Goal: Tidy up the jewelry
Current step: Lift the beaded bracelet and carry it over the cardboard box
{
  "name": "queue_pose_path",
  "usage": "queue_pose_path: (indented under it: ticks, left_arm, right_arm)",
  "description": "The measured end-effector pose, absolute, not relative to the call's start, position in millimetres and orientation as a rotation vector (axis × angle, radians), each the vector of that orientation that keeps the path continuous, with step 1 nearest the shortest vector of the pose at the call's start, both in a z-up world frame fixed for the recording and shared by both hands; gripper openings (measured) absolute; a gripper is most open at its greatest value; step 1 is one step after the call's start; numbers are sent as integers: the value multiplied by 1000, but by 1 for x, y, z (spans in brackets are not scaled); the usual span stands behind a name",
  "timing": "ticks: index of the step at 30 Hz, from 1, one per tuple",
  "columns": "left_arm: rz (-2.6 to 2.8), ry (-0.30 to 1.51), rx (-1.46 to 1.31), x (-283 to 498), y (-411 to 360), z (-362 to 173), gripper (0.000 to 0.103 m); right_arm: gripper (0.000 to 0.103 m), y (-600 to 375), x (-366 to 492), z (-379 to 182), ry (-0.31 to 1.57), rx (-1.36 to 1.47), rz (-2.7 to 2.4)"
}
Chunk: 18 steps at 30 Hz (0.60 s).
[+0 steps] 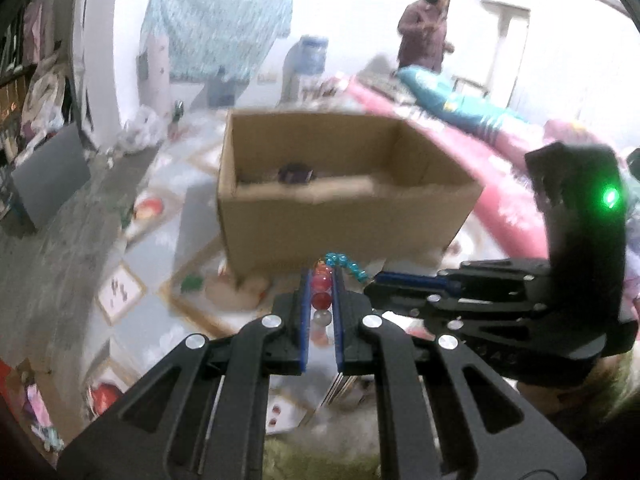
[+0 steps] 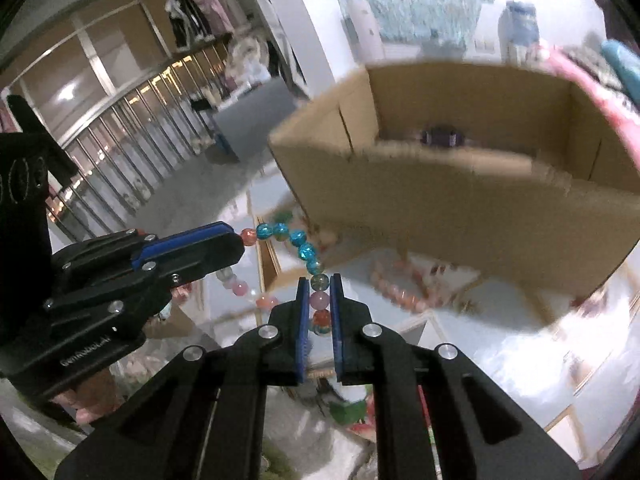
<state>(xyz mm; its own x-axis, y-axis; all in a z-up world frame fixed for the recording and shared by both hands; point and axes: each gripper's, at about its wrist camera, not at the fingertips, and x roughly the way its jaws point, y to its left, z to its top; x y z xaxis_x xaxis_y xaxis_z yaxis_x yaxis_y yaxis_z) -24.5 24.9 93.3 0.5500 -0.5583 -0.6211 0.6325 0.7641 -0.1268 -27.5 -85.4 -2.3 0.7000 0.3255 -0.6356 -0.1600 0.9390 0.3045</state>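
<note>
Both views are pretty smeared, so I can't make out the dark purple thing (image 1: 295, 173) sitting in the cardboard box (image 1: 344, 216) (maybe more jewelry, can't tell). The bead bracelet (image 2: 304, 250) is strung between my two grippers, just in front of the box. Left gripper (image 1: 321, 294) is pinching its red and pink beads, right gripper (image 2: 320, 300) is clamped on a few more. Only the right wrist view shows the turquoise stretch spanning across and another peach bead strand (image 2: 400, 290) down on the floor mat (image 2: 500, 320).
</note>
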Motion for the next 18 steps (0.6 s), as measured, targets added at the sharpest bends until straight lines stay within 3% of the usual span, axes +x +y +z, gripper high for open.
queue_pose_path:
  ticks: [9, 18]
  left_arm:
    - [-781, 476, 138, 27, -16, 176, 9]
    - [-742, 657, 128, 126, -41, 144, 9]
  right_arm:
    - [11, -128, 22, 84, 587, 198, 270]
    - [11, -162, 126, 65, 808, 332, 305]
